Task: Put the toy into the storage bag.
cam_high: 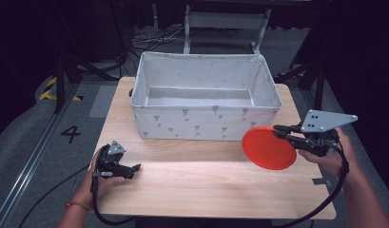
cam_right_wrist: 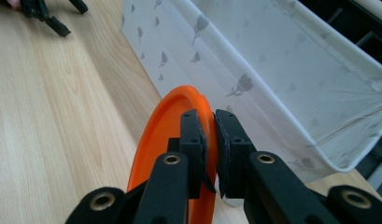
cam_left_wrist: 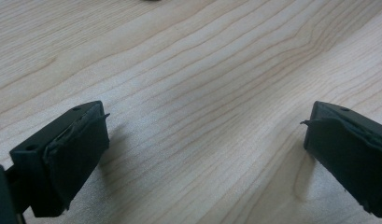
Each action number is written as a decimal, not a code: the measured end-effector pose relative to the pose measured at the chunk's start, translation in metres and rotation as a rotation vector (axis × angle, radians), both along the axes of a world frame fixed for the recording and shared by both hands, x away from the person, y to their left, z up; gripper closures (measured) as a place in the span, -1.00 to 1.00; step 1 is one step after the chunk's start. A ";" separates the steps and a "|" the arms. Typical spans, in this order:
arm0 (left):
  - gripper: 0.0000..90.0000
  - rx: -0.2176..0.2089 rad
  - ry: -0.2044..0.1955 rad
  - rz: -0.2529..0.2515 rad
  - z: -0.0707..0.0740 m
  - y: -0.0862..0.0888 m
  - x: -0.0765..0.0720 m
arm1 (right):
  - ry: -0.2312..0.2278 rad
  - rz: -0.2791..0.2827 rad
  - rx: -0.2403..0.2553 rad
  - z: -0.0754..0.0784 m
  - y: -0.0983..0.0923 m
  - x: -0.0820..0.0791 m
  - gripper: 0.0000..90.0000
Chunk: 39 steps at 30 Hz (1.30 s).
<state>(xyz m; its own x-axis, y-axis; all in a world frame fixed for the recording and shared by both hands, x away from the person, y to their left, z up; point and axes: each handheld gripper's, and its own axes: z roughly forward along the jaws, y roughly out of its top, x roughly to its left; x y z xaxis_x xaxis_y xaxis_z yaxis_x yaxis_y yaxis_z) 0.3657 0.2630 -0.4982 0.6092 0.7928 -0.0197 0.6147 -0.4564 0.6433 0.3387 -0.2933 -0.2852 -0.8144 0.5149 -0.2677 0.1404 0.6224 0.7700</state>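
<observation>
An orange round plate [cam_high: 268, 148] hangs tilted in the air over the right part of the wooden table [cam_high: 201, 183], just in front of the fabric box's right corner. My right gripper [cam_high: 279, 132] is shut on the plate's rim. In the right gripper view the two black pads [cam_right_wrist: 196, 135] pinch the orange plate [cam_right_wrist: 156, 144] edge-on, next to the box wall. My left gripper [cam_high: 136, 167] rests low on the table at the front left, held by a hand. Its jaws stand wide apart in the left gripper view, the left gripper [cam_left_wrist: 205, 140] having only bare wood between them.
A large white fabric box [cam_high: 206, 126] with a grey print stands open at the back middle of the table, with nothing visible inside. Its wall [cam_right_wrist: 254, 70] is close to the plate. Cables trail off the table's front edge. Dark floor and stands surround the table.
</observation>
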 end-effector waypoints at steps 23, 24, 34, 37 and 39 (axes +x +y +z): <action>-0.99 0.000 0.001 0.000 0.000 0.000 0.000 | -0.085 -0.018 0.023 0.078 0.006 0.018 0.84; -0.99 0.000 0.001 -0.001 0.000 0.000 0.000 | -0.089 -0.020 0.023 0.082 0.006 0.020 0.84; -0.99 0.000 0.001 -0.001 0.000 0.000 0.000 | -0.128 -0.057 0.034 0.113 0.014 0.044 0.84; -0.99 0.000 0.001 -0.002 0.000 0.000 0.000 | -0.132 -0.069 0.035 0.118 0.016 0.054 0.84; -0.99 0.000 0.001 -0.002 0.000 0.000 0.000 | -0.133 -0.075 0.037 0.121 0.019 0.062 0.84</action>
<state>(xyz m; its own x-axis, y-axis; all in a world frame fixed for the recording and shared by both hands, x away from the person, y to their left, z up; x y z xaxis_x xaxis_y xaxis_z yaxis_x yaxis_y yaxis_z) 0.3659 0.2631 -0.4981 0.6104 0.7918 -0.0206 0.6149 -0.4573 0.6425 0.4003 -0.2746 -0.1647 -0.7318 0.5845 -0.3505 0.0806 0.5848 0.8072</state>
